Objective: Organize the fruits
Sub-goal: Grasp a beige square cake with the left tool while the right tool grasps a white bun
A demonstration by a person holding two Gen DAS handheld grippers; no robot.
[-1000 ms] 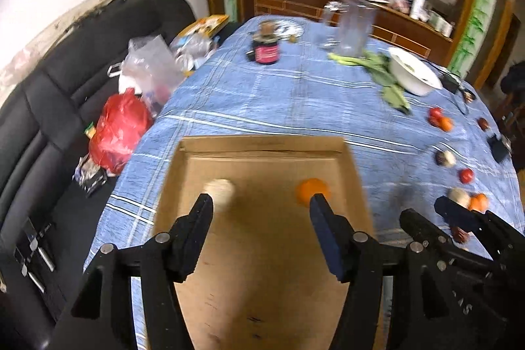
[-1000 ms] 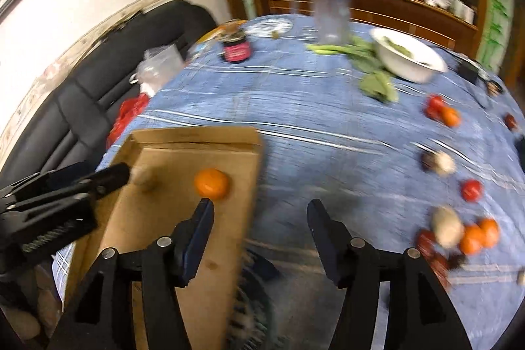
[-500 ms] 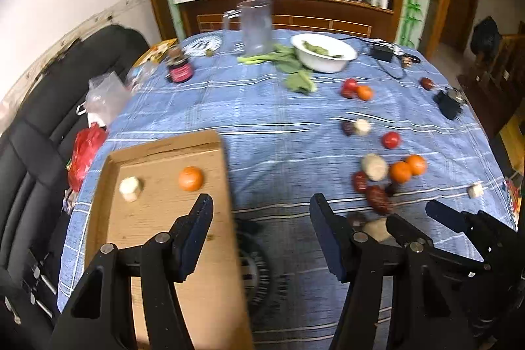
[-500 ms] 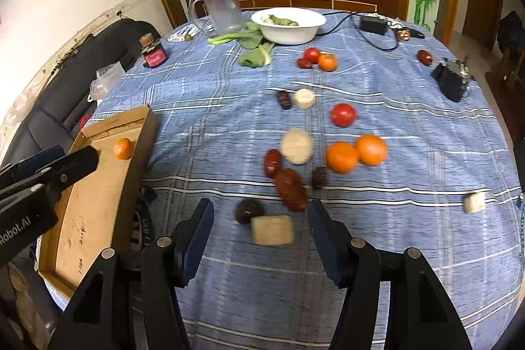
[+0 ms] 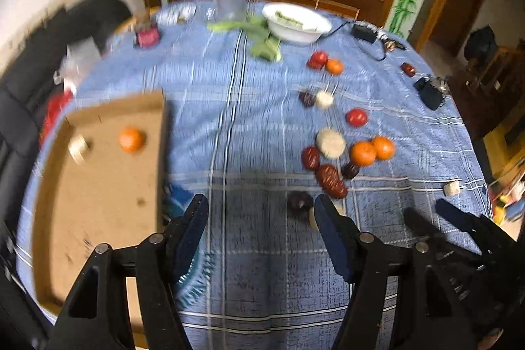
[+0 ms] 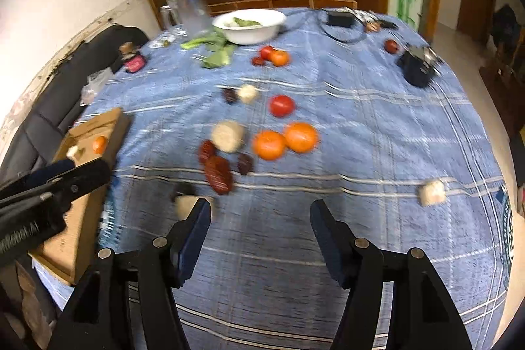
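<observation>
A shallow cardboard tray [image 5: 98, 205] lies at the table's left edge and holds one orange [image 5: 132, 138] and a small pale piece [image 5: 78, 148]; it also shows in the right wrist view [image 6: 95, 127]. Loose fruit lies mid-table: two oranges [image 6: 284, 140], a red tomato [image 6: 281, 106], a pale round fruit [image 6: 227, 136], dark red dates [image 6: 218, 173], and a pale cube [image 6: 432, 193] apart at the right. My left gripper [image 5: 259, 215] is open and empty above the cloth. My right gripper [image 6: 259, 215] is open and empty, just short of the fruit cluster.
A white bowl [image 6: 249, 25], green leaves [image 6: 213, 50], a clear pitcher [image 6: 190, 12] and a red-labelled jar [image 6: 134, 63] stand at the far side. A black charger [image 6: 416, 68] lies at the right. A black sofa [image 6: 49, 100] borders the left.
Both grippers have swung right, from over the cardboard tray toward the loose fruit mid-table. Both stayed open and empty.
</observation>
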